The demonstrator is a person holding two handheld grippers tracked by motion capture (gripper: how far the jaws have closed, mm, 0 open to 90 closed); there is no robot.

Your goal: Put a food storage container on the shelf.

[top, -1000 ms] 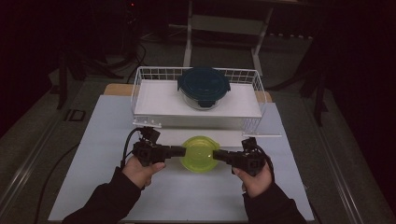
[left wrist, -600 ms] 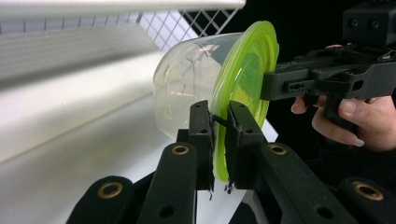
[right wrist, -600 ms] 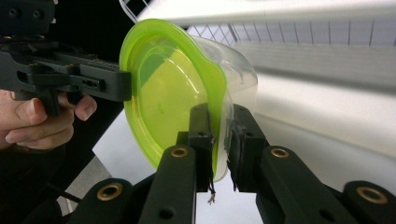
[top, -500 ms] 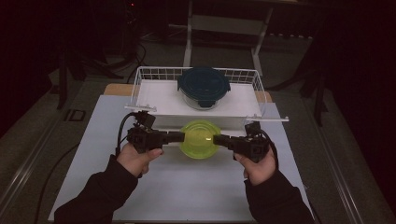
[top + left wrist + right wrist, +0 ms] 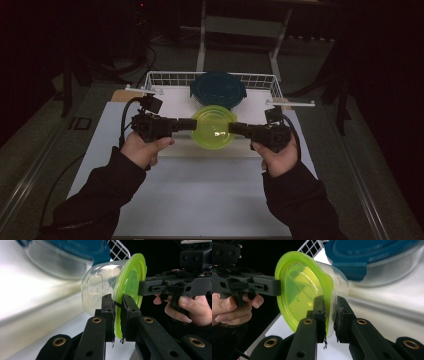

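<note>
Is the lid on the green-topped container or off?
On. The green lid sits flush over the clear container, rim to rim, in both gripper views.

The person wears dark long sleeves (image 5: 100,200) that reach the wrists. Each hand carries a black tool, the left tool (image 5: 187,124) and the right tool (image 5: 236,129), blocky with a pistol-style handle. A black cable (image 5: 125,112) loops from the left one. Each tool ends in 2 flat black arms with brass-ringed pivots (image 5: 96,320) and frayed dark pads (image 5: 320,307).
</note>
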